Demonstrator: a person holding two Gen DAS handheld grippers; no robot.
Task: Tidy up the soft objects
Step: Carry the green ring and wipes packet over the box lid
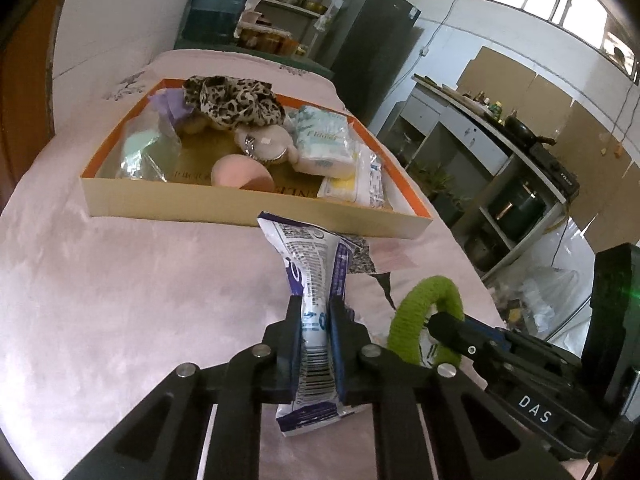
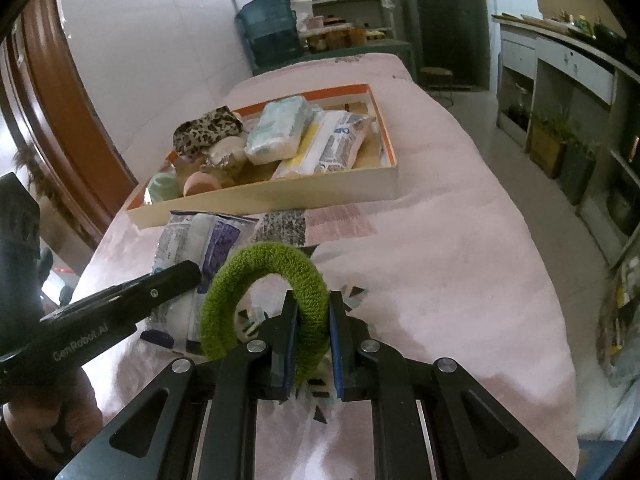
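My left gripper [image 1: 315, 312] is shut on a white and purple plastic packet [image 1: 310, 264], pinching its middle just above the pink cloth; the same packet [image 2: 204, 240] shows in the right wrist view under the left gripper's finger [image 2: 160, 284]. My right gripper [image 2: 313, 308] is shut on a fuzzy green ring [image 2: 276, 272], held upright to the right of the packet; in the left wrist view the green ring [image 1: 416, 312] stands beside the right gripper's finger [image 1: 452, 330]. Beyond both lies a shallow cream box with an orange rim [image 1: 240, 206] [image 2: 320, 194].
The box holds a leopard-print scrunchie [image 1: 232, 100], tissue packs [image 1: 324, 140], a pink round puff [image 1: 240, 174], a green item in a bag [image 1: 140, 152] and other soft things. A pink cloth [image 2: 460, 260] covers the table. Kitchen shelving [image 1: 500, 152] stands off the right edge.
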